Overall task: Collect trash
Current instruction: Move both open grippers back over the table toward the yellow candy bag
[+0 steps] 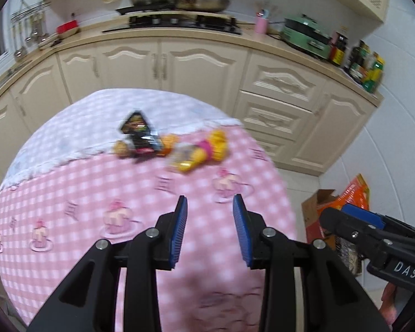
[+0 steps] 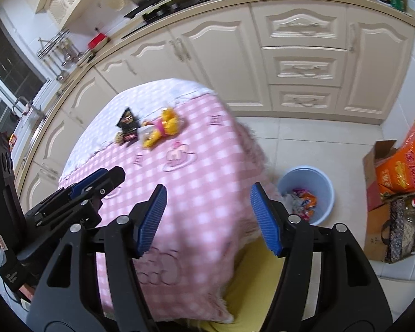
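Across a kitchen of cream cabinets (image 2: 215,63) and pale floor tiles, one small table (image 2: 207,171) under a pink checked cloth with cupcake prints, its far end checked in white. Behind it, along the counter (image 1: 179,37), a stove with two pots, one pink cup, one green appliance and a cluster of bottles toward the right corner.

Near the far edge of the table, toward the middle, a small heap of trash: one black snack wrapper (image 1: 139,134), crumpled and partly upright, touching one yellow and pink wrapper (image 1: 204,152) lying just to its right. Something orange beside the black one, too blurred to name.

Down on the floor beyond the table's right edge, one light blue bin (image 2: 322,191) with several colourful wrappers already inside. Further right, against the wall, one open cardboard box (image 2: 376,163) with an orange bag, and one patterned bag with handles.

Over the near part of the cloth, left gripper (image 1: 210,207) partly open, blue pads apart, nothing between them. Beside it, above the table's near right corner, right gripper (image 2: 207,196) spread wider, likewise holding nothing.
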Demonstrator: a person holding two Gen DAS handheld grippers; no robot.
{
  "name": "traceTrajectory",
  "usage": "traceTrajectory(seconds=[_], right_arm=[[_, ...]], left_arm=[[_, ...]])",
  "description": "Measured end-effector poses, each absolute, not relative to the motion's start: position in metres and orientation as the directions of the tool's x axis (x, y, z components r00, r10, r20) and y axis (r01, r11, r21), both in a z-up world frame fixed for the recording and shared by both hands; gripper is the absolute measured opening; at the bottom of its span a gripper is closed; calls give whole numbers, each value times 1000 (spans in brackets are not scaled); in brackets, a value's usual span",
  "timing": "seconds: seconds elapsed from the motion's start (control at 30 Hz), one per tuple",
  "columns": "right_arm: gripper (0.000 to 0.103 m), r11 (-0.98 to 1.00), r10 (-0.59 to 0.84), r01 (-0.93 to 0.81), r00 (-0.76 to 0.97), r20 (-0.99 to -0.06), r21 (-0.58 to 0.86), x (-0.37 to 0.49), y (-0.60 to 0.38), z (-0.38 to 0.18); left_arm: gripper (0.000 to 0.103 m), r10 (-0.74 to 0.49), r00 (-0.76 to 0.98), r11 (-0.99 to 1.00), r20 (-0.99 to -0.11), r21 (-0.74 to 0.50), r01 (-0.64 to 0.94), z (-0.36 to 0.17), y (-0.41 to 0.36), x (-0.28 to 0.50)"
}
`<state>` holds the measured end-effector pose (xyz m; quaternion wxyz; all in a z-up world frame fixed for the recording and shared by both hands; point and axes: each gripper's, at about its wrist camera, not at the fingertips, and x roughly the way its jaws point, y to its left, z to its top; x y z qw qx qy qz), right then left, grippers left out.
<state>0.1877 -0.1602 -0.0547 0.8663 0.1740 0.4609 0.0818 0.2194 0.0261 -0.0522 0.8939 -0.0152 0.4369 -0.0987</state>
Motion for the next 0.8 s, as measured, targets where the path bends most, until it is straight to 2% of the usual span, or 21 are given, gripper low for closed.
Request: traceTrajectory(seconds=[0.3,0.37,0.53,0.8], right_arm=[[63,915,346,15,486,-802,404,242,-103,-72],[63,913,343,34,477,-809,407,253,-98,-78],[63,888,363,102,442,-820,448,288,-86,-92],[63,884,324,173,444,-835,435,326,-72,-105]], left_arm=[[35,-142,595,990,-791,-119,78,-62,97,252],[38,-140,589,990,-796,-120,72,-65,109,262],[38,-132,567,991,-813,-128,47,-76,131,284],[38,-137,554,990,-821,-136,44,-90,152,304]])
